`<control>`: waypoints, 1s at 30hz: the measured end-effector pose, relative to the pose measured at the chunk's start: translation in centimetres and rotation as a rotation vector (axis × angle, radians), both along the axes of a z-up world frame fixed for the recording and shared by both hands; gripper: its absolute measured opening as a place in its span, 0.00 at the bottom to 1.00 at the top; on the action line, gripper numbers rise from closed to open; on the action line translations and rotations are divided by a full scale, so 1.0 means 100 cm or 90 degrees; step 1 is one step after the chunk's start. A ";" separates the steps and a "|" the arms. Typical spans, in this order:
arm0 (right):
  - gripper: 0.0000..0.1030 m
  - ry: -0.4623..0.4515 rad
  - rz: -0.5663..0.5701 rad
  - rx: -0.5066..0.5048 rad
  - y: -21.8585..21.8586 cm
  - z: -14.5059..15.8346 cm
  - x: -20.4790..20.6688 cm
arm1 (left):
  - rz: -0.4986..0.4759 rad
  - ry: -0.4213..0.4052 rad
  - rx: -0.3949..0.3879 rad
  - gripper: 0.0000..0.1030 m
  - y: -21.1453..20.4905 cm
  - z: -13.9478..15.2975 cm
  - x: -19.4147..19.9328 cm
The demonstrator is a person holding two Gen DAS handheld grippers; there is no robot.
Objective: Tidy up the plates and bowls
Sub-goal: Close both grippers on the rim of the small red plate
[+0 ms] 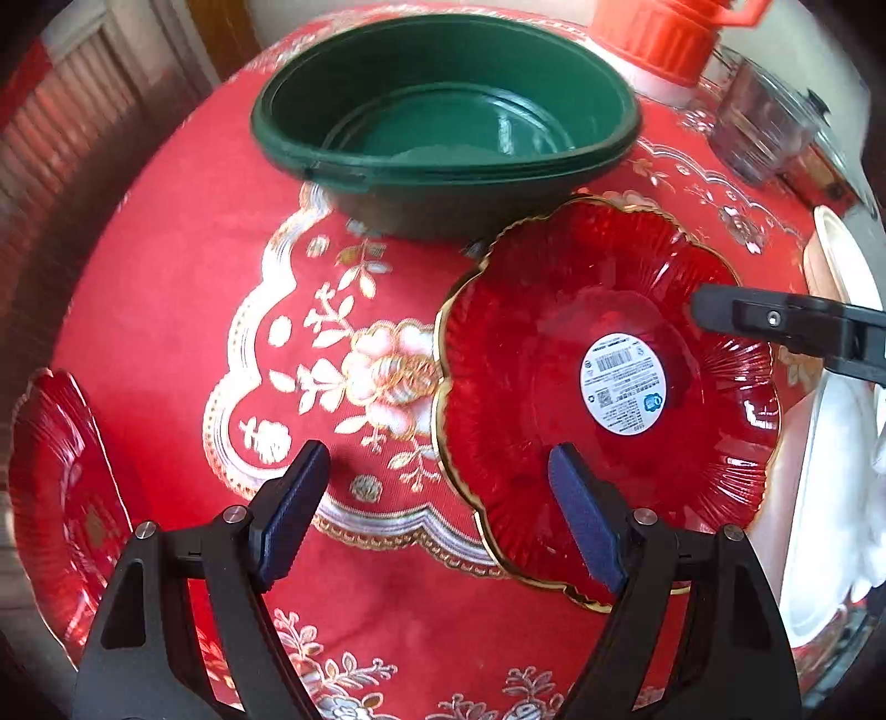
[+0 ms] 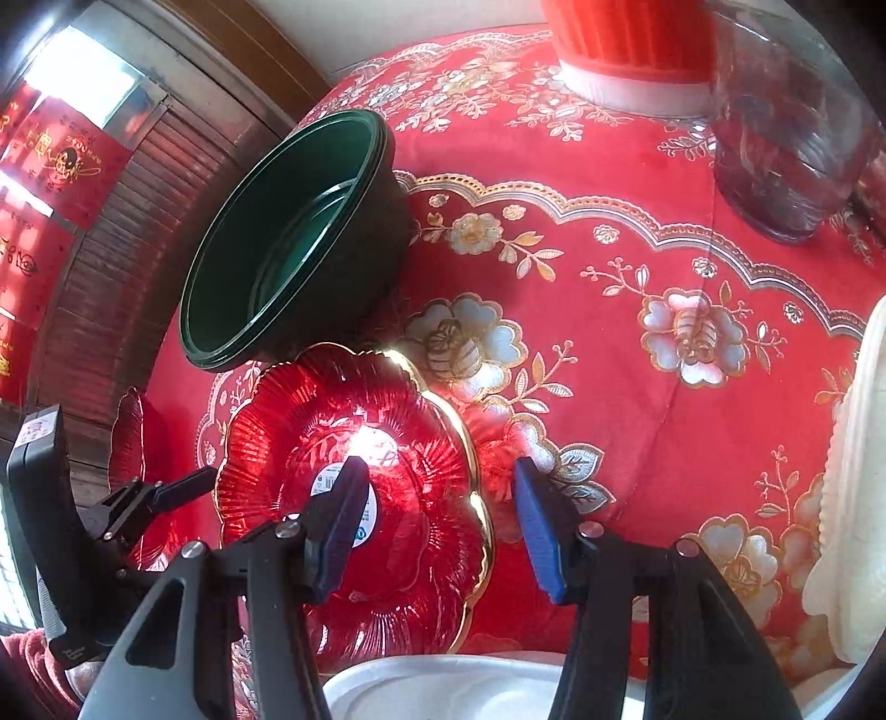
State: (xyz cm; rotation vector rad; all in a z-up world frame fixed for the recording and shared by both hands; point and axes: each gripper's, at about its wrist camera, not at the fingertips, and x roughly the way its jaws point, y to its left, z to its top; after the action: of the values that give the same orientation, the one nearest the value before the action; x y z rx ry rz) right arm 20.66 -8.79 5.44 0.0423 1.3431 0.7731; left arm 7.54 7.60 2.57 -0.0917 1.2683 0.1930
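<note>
A red glass plate point(image 1: 554, 343) with a gold scalloped rim and a round white sticker lies on the red tablecloth, in front of a stack of dark green bowls point(image 1: 443, 127). My left gripper point(image 1: 437, 462) is open above the plate's left rim, one finger over the glass and one over the cloth. My right gripper point(image 2: 437, 473) is open and straddles the right rim of the same red plate point(image 2: 387, 443). Neither pair of pads presses on it. A second red plate point(image 1: 55, 498) lies at the table's left edge. The green bowls point(image 2: 288, 238) stand behind the plate.
An orange-lidded container point(image 1: 659, 33) and a clear glass jar point(image 2: 786, 138) stand at the back right. White dishes point(image 2: 443, 687) lie near the front edge, and a white dish point(image 2: 853, 471) lies at the right. A slatted wooden wall point(image 2: 111, 266) lies beyond the table's left side.
</note>
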 end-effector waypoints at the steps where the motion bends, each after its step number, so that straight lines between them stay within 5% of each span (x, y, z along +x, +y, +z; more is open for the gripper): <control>1: 0.47 0.002 0.001 0.004 0.000 -0.001 0.000 | -0.008 -0.003 0.002 0.80 -0.003 0.000 0.000; 3: 0.39 0.005 0.001 0.004 0.004 -0.003 -0.003 | -0.013 0.000 -0.024 0.79 -0.010 -0.002 0.004; 5: 0.36 -0.011 0.008 -0.013 0.009 -0.002 -0.006 | -0.018 -0.013 -0.027 0.69 -0.013 0.001 0.004; 7: 0.32 -0.015 0.014 -0.023 0.013 -0.001 -0.011 | -0.019 -0.024 -0.027 0.44 -0.014 0.005 0.003; 13: 0.28 -0.022 0.016 -0.021 0.021 0.003 -0.026 | 0.009 -0.021 -0.049 0.32 0.005 0.007 -0.002; 30: 0.31 -0.057 0.031 -0.004 0.061 0.037 -0.067 | 0.050 -0.037 -0.074 0.30 0.049 0.044 -0.040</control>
State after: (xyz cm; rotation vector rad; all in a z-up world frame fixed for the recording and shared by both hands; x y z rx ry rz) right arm 13.95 -2.72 9.16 -0.0301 1.2658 0.8034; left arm 3.53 12.50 6.94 -0.2467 1.2181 0.1830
